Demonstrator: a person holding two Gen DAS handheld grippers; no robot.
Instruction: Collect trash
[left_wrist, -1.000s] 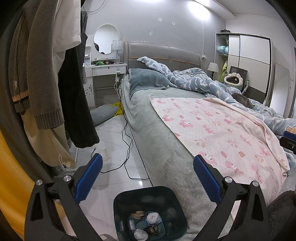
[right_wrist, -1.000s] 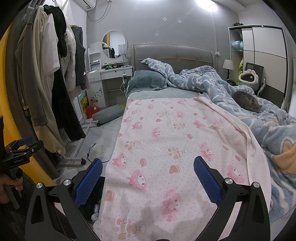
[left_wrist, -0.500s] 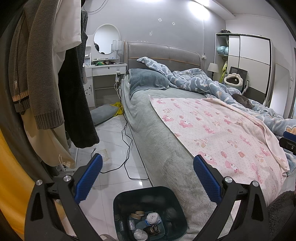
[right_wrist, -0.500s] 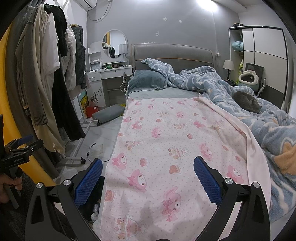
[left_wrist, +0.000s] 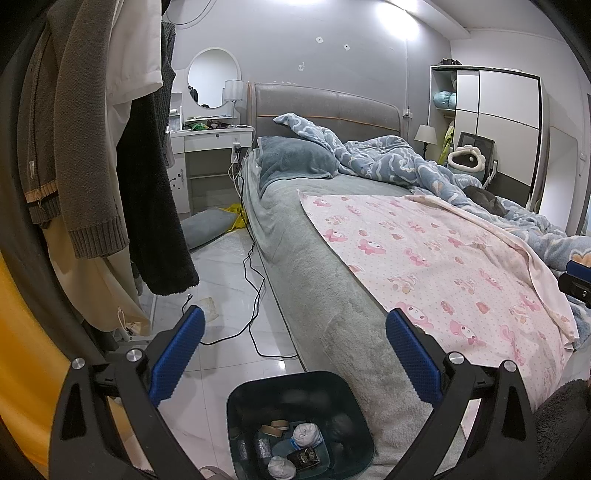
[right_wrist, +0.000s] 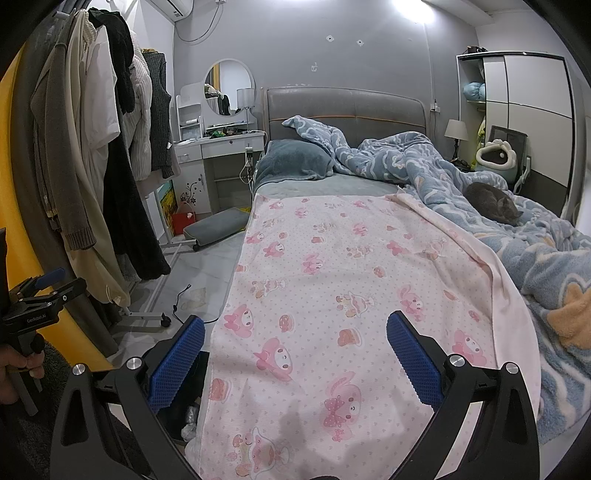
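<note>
A dark teal trash bin stands on the floor at the foot of the bed, below my left gripper. It holds several pieces of trash, among them white crumpled wads and a small dark pack. The left gripper is open and empty above the bin. My right gripper is open and empty over the pink patterned sheet. The bin shows only as a dark edge in the right wrist view. A scrap of paper lies on the floor.
A clothes rack with hanging coats stands left. Black cables run over the tile floor beside the bed. A grey cat lies on the blue duvet. A grey cushion lies by the white dresser.
</note>
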